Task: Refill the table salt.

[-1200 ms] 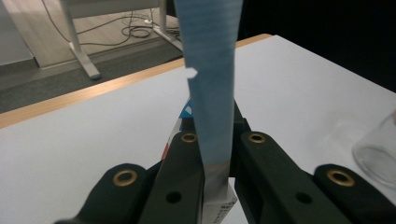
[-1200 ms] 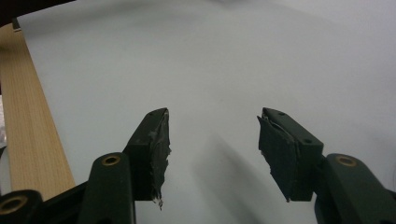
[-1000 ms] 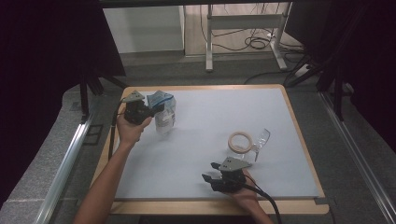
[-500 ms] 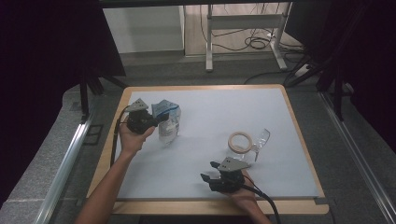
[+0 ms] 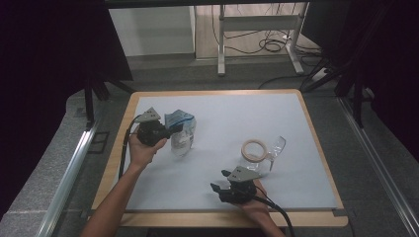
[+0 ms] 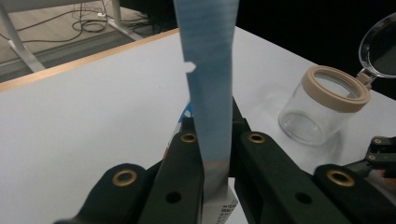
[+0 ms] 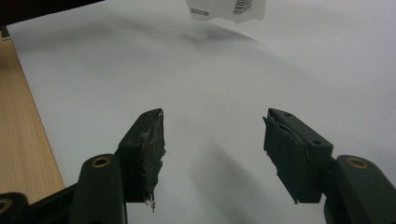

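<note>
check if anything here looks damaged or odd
The black padding on the right gripper fingertips is torn and ragged at the edges. Otherwise the clear jar with a tan rim stands upright, hinged lid open; nothing is spilled.

High view above the table's (image 5: 296, 128) near edge, looking forward and down, gripper views close, sharing its white surface.

1 plastic bag (image 5: 181, 134), 1 glass jar (image 5: 254, 156), 2 tongs: left (image 5: 170, 131), right (image 5: 217, 190).
</note>
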`<state>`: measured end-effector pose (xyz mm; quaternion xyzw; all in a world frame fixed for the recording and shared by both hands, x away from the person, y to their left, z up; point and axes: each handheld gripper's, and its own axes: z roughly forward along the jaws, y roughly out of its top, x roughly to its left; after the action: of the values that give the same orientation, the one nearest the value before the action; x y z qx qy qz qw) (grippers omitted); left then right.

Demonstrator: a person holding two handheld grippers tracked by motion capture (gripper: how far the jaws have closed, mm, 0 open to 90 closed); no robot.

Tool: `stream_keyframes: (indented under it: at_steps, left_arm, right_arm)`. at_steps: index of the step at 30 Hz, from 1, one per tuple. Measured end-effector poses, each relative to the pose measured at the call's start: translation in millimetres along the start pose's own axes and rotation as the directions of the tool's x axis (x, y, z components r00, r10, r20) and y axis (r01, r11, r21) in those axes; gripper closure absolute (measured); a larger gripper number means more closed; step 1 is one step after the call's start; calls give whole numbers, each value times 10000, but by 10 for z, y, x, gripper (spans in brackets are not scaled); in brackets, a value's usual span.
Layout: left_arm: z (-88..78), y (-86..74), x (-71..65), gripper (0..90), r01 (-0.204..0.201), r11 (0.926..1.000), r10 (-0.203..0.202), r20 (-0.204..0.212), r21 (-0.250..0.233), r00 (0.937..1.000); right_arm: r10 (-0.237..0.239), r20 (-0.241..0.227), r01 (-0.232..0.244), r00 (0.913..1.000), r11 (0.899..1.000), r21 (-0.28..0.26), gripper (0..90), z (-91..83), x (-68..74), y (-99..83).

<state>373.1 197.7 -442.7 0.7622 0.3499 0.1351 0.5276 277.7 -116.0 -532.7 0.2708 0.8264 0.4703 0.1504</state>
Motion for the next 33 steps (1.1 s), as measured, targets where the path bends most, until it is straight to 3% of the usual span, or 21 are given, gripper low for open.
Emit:
stream_keyframes:
  at_steps: [33]
  left_arm:
    - [20, 47, -301, 900, -235, 9997, 237, 813, -34, 9964]
  right_arm:
    - [-92, 522, 85, 9986, 9999, 129, 352, 53, 21, 20]
